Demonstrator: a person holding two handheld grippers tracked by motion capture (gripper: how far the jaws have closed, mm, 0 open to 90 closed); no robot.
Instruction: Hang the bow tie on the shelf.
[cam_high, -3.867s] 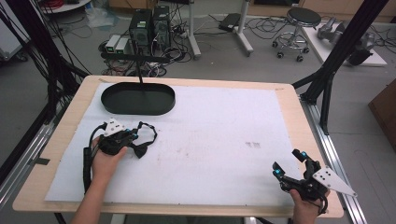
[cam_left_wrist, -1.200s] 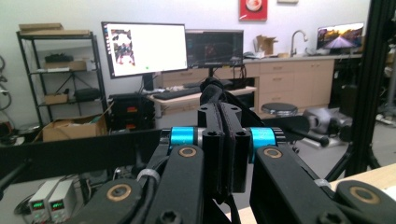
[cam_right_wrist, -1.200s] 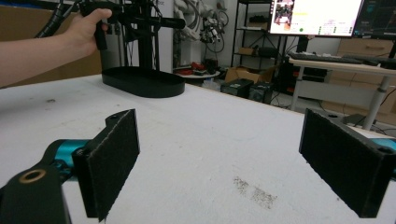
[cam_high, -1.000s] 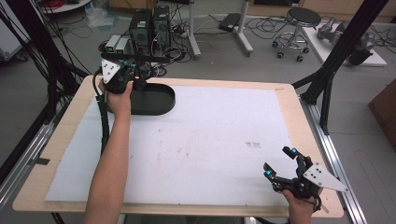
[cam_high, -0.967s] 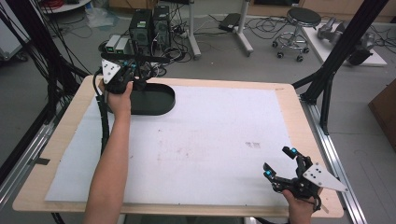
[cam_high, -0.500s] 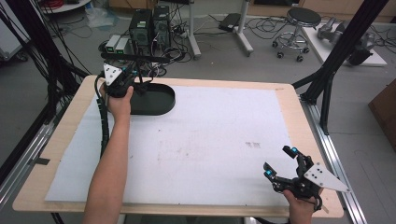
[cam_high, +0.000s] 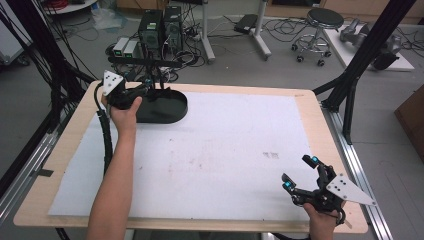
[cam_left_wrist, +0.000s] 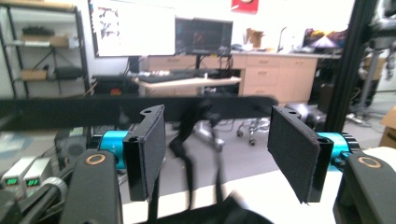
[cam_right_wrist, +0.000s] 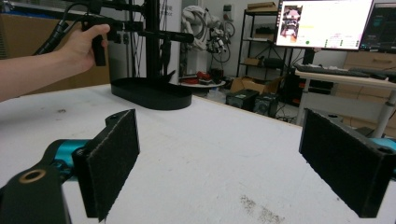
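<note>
- My left gripper (cam_high: 150, 89) stands wide open and empty; in the left gripper view the two pads (cam_left_wrist: 148, 150) are well apart with nothing between them.
- It hangs over the near-left end of the black stand's base (cam_high: 167, 107), the landmark I place everything by.
- The horizontal bar (cam_high: 145, 62) on the stand's post (cam_high: 161, 79) lies straight ahead of the left jaws and slightly above them. Its long axis runs across them, side to side, so I judge that a forward and upward move would bring it between the pads.
- The left hand (cam_high: 122, 107) is much the nearer one to the bar.
- My right gripper (cam_high: 302, 174) is also wide open and empty, low over the paper (cam_high: 230, 145) near the table's (cam_high: 312, 112) front right corner, well apart from the stand.
- In the right gripper view the stand sits far ahead to the left, with the left hand up at its bar.
- The base is an oval tray with a raised rim; it looks empty apart from the post, though the hand covers its left end.
</note>
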